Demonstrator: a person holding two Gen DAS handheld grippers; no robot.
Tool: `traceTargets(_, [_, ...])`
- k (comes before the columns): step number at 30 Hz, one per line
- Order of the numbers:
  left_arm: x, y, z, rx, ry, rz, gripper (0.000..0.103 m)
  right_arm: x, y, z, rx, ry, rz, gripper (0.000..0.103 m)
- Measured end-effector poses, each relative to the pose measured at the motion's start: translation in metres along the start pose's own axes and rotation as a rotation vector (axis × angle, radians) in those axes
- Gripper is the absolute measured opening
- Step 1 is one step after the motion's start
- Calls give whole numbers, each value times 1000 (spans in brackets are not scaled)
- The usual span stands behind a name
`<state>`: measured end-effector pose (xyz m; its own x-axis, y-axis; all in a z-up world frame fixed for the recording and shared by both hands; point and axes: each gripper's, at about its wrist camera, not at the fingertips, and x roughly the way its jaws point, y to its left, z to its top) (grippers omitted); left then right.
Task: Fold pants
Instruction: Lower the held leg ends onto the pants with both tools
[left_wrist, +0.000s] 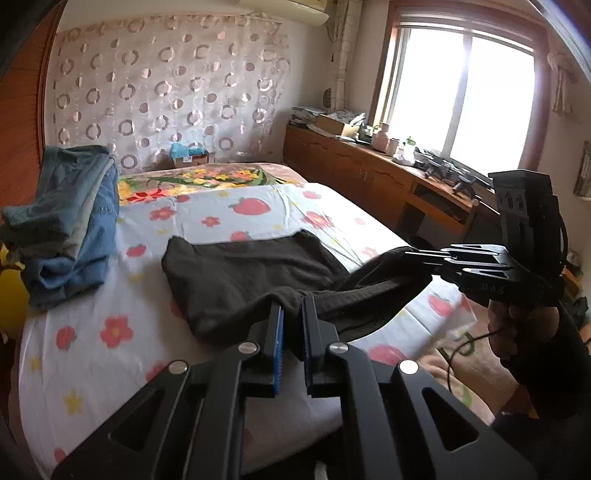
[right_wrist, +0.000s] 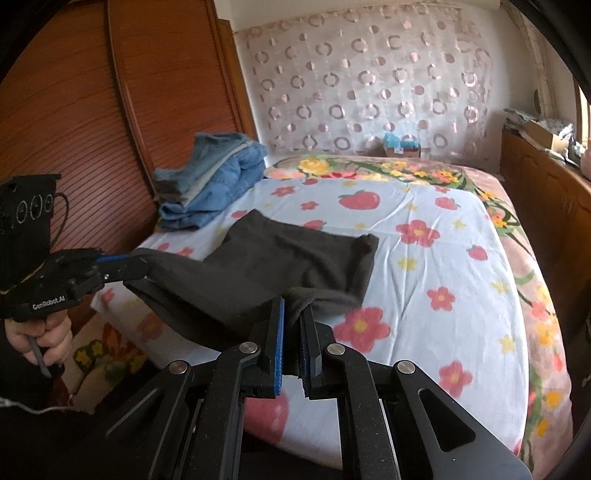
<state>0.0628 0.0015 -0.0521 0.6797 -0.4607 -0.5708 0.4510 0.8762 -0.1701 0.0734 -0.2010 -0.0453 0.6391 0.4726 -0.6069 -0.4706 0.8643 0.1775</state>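
Observation:
Dark grey pants (left_wrist: 236, 273) lie partly on the flowered bed sheet (left_wrist: 92, 325), with the near end lifted off the bed. My left gripper (left_wrist: 293, 314) is shut on one corner of the lifted edge. My right gripper (left_wrist: 417, 258) is shut on the other corner, to the right at the bed's edge. In the right wrist view the pants (right_wrist: 295, 258) stretch from the bed to both grippers: my right gripper (right_wrist: 293, 317) pinches the cloth in front, and my left gripper (right_wrist: 136, 264) holds it at the left.
A stack of folded blue jeans (left_wrist: 70, 221) sits at the bed's far left, by the wooden wardrobe (right_wrist: 74, 110). A wooden sideboard (left_wrist: 369, 177) with clutter runs along the right under the window. A small box (right_wrist: 400, 146) rests at the headboard.

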Motion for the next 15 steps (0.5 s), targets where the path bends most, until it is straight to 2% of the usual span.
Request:
traceTargets(8, [31,24,31,-4,-18,59,6,47,-19,37,-5,-7,-60,5])
traceTargets(15, [63,42,38,-9,7,133,10,89,-30,53,-6,39,-96,5])
